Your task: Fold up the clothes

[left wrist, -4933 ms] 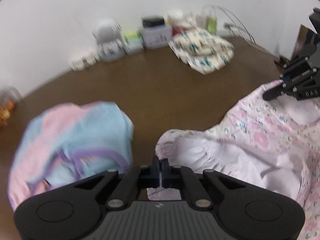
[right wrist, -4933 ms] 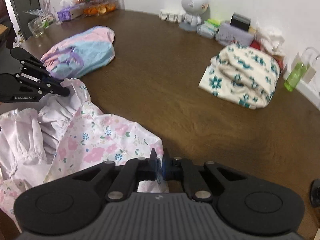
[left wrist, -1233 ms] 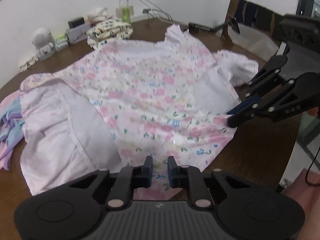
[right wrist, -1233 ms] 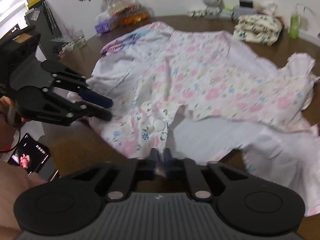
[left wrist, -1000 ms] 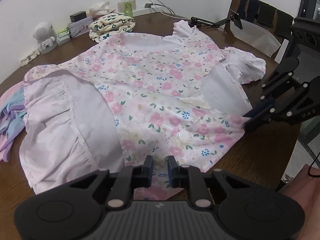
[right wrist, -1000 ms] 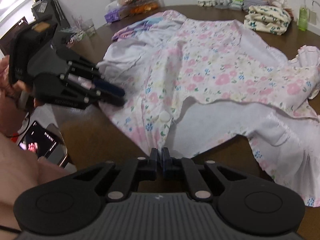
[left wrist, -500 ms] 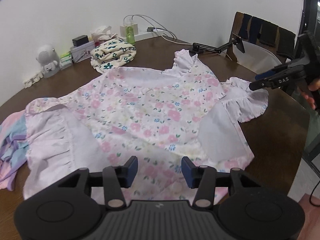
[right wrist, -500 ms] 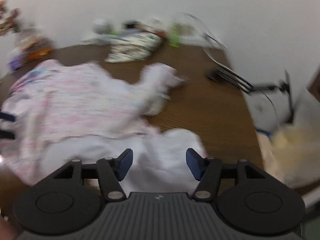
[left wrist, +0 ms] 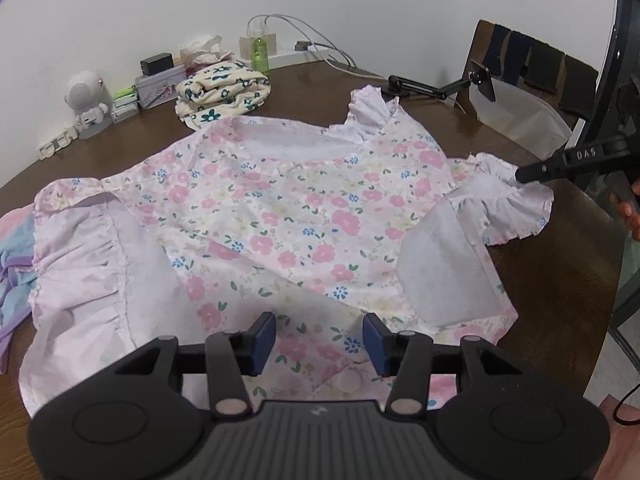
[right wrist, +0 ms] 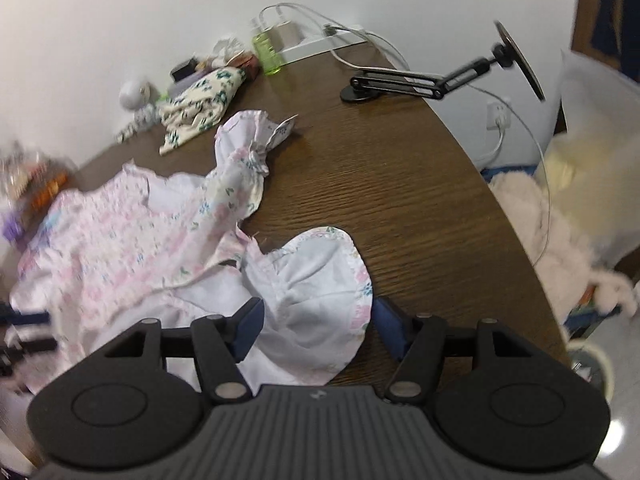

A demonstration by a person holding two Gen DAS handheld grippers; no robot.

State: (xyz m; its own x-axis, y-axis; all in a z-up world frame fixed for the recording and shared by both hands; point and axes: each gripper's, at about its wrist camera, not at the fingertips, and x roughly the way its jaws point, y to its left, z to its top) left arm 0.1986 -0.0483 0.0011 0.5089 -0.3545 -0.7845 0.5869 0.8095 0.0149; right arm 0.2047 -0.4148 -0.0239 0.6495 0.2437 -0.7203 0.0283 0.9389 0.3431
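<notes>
Floral dress [left wrist: 288,216] lies spread flat on the brown tabletop [left wrist: 552,280]. Left tool [left wrist: 319,338] hangs over its near hem, jaws apart, gripping nothing. Right tool [right wrist: 316,320] straddles the ruffled sleeve [right wrist: 316,280], jaws wide (no pinch). Folded cream garment [left wrist: 222,90] sits behind.

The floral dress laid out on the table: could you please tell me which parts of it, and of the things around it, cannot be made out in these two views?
- Floral dress: its near hem is hidden behind the left hand-held gripper in the left wrist view.
- Same dress: its left half is motion-blurred in the right wrist view.
- Pastel garment: cut off by the left edge, left wrist view.
- Right hand-held gripper: only one finger shows in the left wrist view.
</notes>
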